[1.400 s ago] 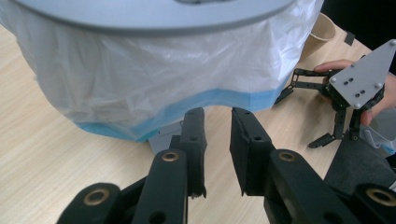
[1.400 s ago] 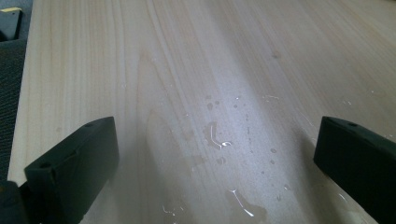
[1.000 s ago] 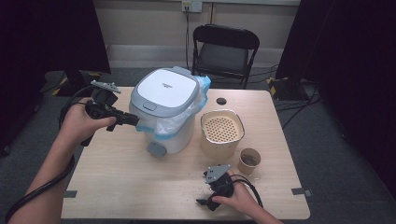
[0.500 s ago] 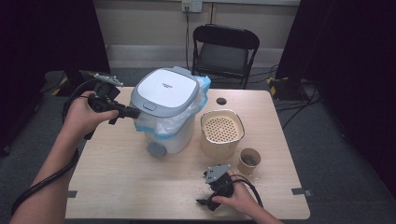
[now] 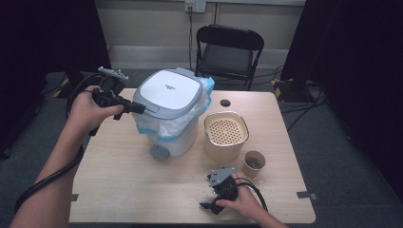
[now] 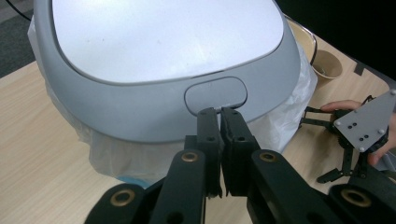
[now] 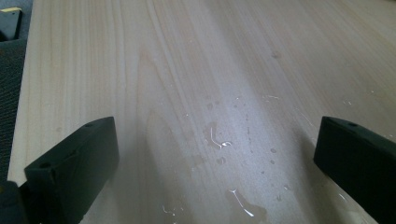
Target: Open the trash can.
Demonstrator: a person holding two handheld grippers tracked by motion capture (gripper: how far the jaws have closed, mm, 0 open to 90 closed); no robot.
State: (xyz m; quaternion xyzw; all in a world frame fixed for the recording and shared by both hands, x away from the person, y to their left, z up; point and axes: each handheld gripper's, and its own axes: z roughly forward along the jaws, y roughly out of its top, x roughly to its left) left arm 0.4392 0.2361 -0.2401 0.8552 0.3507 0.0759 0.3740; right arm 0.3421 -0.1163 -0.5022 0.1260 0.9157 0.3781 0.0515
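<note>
Two tools: left tool [image 6: 220, 112] closed empty at bin lid button [image 6: 215, 93]; right tool [image 5: 215, 203] wide open, empty.

Matt grey plastic lid [image 6: 159, 51]; pale wood-grain table [image 7: 187, 70].

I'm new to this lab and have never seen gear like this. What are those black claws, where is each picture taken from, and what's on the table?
They are hand-held tools, not a robot: a person holds a two-jaw gripper in each hand. The high view looks down from above the person's side of the table. The other two pictures come from cameras riding on each gripper, looking along its jaws.

On the table stand a bin with a grey lid and a plastic liner, a beige strainer tub and a paper cup. A chair stands behind.

The left gripper has just closed its jaws; they are shut with nothing between them, their tips at the lid's button. The right gripper rests low near the table's front edge, jaws open and empty, above some water drops.
</note>
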